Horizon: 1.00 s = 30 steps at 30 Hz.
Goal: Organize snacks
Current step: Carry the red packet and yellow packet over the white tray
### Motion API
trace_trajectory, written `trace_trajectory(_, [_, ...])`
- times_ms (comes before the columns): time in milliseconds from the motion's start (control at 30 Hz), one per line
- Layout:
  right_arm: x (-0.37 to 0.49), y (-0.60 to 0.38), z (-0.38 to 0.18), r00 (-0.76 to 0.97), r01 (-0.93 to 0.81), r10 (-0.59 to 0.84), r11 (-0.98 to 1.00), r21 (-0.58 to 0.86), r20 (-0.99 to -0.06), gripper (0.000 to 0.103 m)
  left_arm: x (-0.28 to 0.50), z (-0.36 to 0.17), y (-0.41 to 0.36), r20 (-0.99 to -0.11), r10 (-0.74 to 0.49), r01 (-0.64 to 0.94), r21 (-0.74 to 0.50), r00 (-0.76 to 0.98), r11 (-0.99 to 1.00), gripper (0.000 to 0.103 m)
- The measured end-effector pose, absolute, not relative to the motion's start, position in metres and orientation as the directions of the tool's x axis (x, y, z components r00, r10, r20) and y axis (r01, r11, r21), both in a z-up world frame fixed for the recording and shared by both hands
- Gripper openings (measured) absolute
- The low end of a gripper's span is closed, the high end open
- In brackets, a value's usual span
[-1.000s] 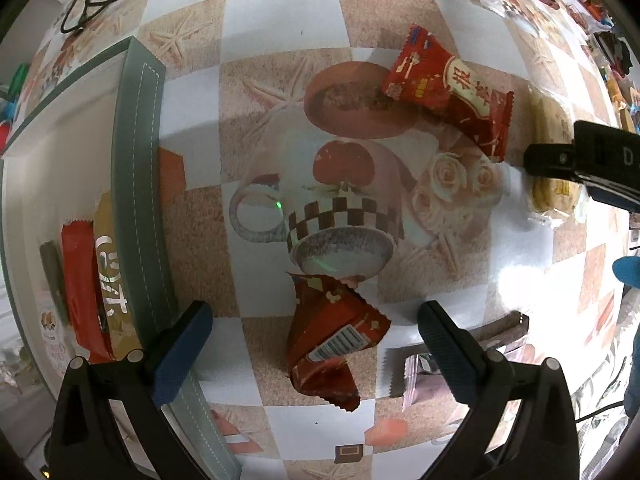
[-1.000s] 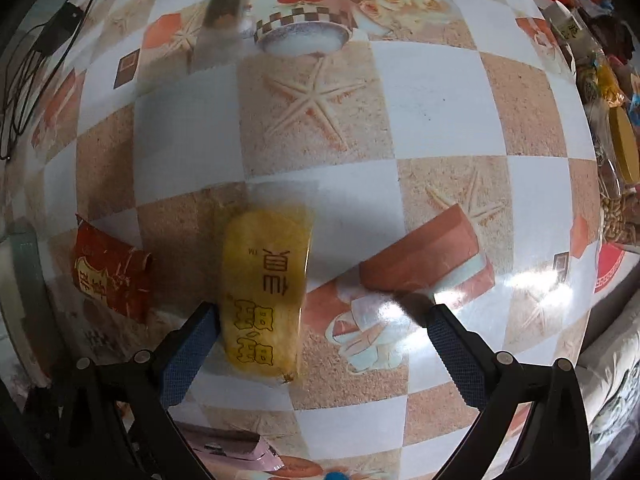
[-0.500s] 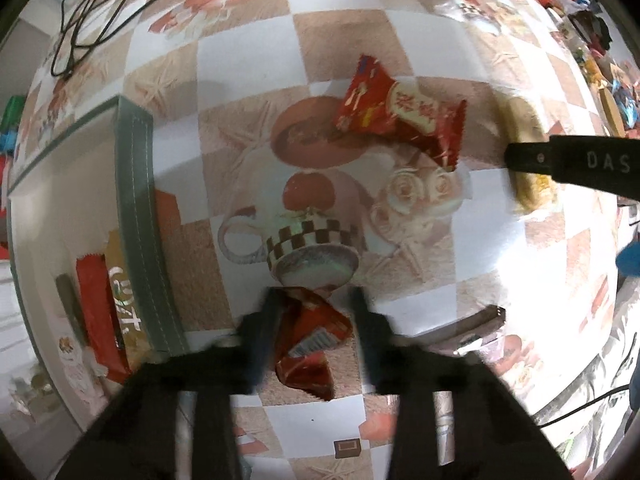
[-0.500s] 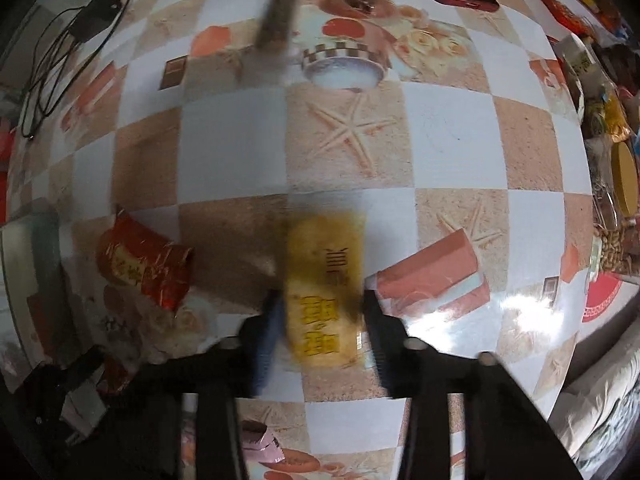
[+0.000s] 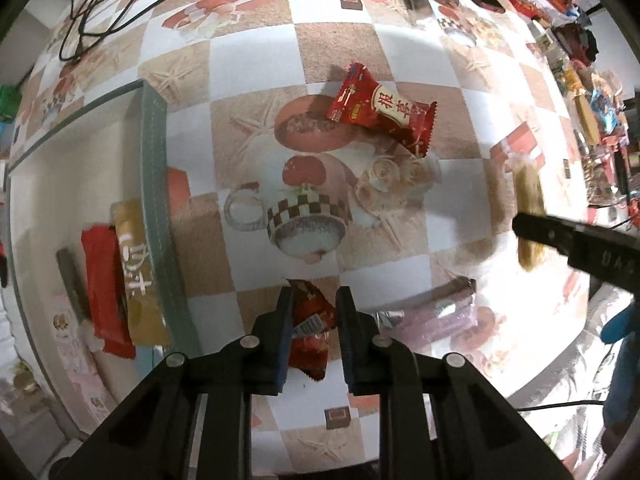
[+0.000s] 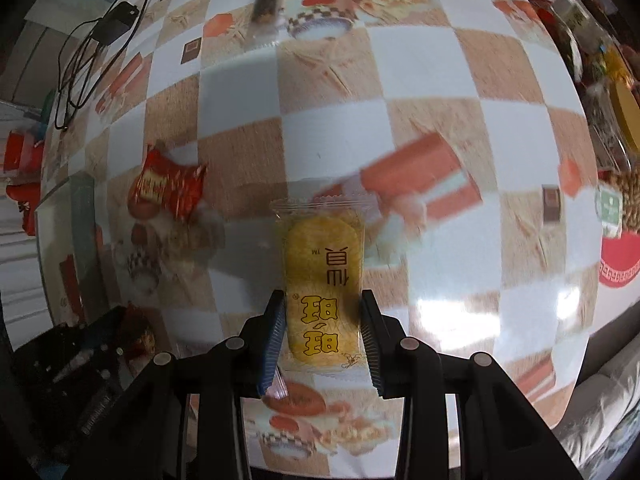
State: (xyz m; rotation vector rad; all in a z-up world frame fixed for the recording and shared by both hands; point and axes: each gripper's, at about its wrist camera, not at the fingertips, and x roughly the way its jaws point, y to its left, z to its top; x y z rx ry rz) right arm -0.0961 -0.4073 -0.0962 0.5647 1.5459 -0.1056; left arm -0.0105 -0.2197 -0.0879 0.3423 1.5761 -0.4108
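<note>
At far left sits a grey-rimmed tray (image 5: pixel 154 184) already holding a red packet (image 5: pixel 102 292) and a gold packet (image 5: pixel 138 272). The left gripper (image 5: pixel 314 308) pinches a crumpled red snack packet (image 5: pixel 310 328), lifted off the checked tablecloth (image 5: pixel 256 60). Further right, the right gripper (image 6: pixel 322 316) clamps a yellow cracker packet (image 6: pixel 320 280) — both picked up, so carrying them over the tray rim likely comes next.

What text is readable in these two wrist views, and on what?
"DAS", partial: on the right gripper body, left wrist view.
"TM": on the yellow snack pack; its large yellow characters appear upside down, unread.
Red snack pack: large characters, too blurred.
Gold packet in the tray: white characters, unreadable.
Barcode on the red wrapper in the left gripper: illegible.
</note>
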Motion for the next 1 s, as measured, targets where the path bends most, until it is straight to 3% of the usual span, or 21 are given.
trace_trajectory(433, [-0.148,-0.404,-0.091,0.073,0.465,0.333,0.822,0.328,-0.940,0.038,-0.013,-0.086,-0.168,-0.994,-0.074,0.407,-0.101,-0.082,0.908,0.024])
trace_trajectory(733, [-0.169,-0.409,-0.092,0.074,0.481,0.348,0.809,0.339,-0.935,0.038,-0.012,-0.111,-0.139,-0.992,-0.014,0.379,-0.061,-0.126,0.923,0.040])
trace_trajectory(833, [-0.163,-0.403,-0.096,0.070,0.474,0.351,0.812,0.341,-0.934,0.038,-0.019,-0.109,-0.131,-0.993,-0.008,0.386,-0.052,-0.115,0.921,0.053])
trace_trajectory(1000, [-0.160,-0.395,-0.098,0.062,0.462,0.355,0.818,0.342,-0.933,0.038,-0.029,-0.116,-0.128,-0.990,0.028,0.393,-0.028,-0.135,0.919,0.054])
